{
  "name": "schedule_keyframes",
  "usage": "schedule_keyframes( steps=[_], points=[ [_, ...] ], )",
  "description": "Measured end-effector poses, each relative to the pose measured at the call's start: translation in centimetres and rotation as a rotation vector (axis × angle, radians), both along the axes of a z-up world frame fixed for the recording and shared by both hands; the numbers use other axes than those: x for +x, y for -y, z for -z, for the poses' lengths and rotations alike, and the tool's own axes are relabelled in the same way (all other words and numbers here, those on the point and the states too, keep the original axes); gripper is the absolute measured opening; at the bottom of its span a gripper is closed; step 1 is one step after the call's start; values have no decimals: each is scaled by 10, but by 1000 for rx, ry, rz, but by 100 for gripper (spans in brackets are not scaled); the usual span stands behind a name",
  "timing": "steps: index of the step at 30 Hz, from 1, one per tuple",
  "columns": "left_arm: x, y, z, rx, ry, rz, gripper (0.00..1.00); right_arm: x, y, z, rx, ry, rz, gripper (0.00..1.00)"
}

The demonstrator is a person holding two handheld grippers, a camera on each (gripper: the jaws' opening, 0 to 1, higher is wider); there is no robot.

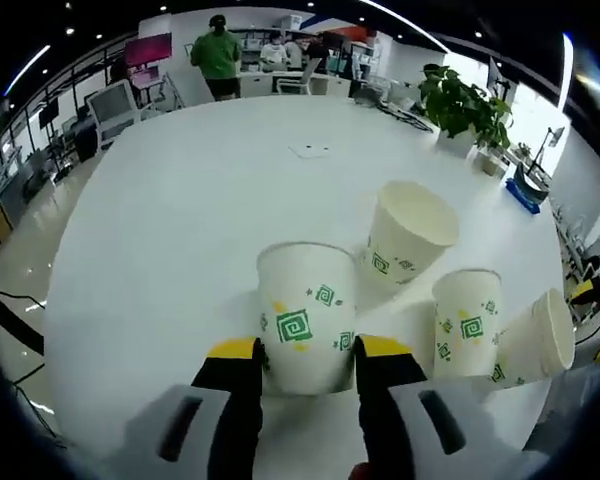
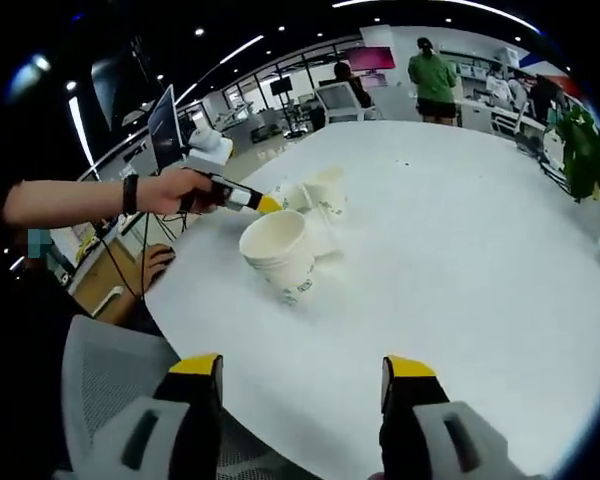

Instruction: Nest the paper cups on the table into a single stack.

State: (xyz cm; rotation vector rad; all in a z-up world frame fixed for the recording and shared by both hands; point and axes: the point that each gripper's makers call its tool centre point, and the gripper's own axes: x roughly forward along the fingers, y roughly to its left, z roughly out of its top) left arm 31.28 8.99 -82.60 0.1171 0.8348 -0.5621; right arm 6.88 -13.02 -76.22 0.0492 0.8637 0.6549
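Table (image 1: 160, 220): one cup (image 1: 306, 318) nearest, between left gripper (image 1: 308, 357) jaws; three cups (image 1: 467, 322) to its right; plant (image 1: 464, 108) at far edge.

a big white table (image 1: 180, 200) holds paper cups (image 1: 467, 322), with a plant (image 1: 465, 110) at two o'clock.

Open white table (image 1: 180, 220) left and ahead of the gripped cup (image 1: 305, 318); three cups (image 1: 467, 322) crowding its right side.
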Motion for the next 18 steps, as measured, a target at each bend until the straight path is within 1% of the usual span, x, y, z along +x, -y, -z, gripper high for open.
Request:
schedule_keyframes(
  steps=[3, 5, 8, 10, 12, 14, 16, 18],
  points=[
    [-5, -1, -2, 4, 4, 14, 34, -1, 0, 1, -4, 0, -1, 63],
    [-5, -5, 0, 9, 8, 20, 34, 0, 1, 2, -3, 0, 2, 63],
    [-11, -12, -3, -7, 18, 12, 34, 1, 0, -1, 1, 9, 3, 63],
    [-11, -15, -4, -11, 24, 10, 34, 2, 0, -1, 0, 12, -2, 63],
    [-15, -22, -5, -14, 29, 9, 34, 4, -1, -2, 0, 17, -4, 63],
    [-21, -25, -11, -16, 44, 12, 34, 7, -2, -4, 4, 22, -5, 63],
    [-24, -27, -11, -23, 59, 19, 34, 9, -3, -7, 8, 30, -7, 63],
    [-31, -29, -20, -22, 66, 22, 34, 11, -6, -7, 14, 35, -16, 63]
  ],
)
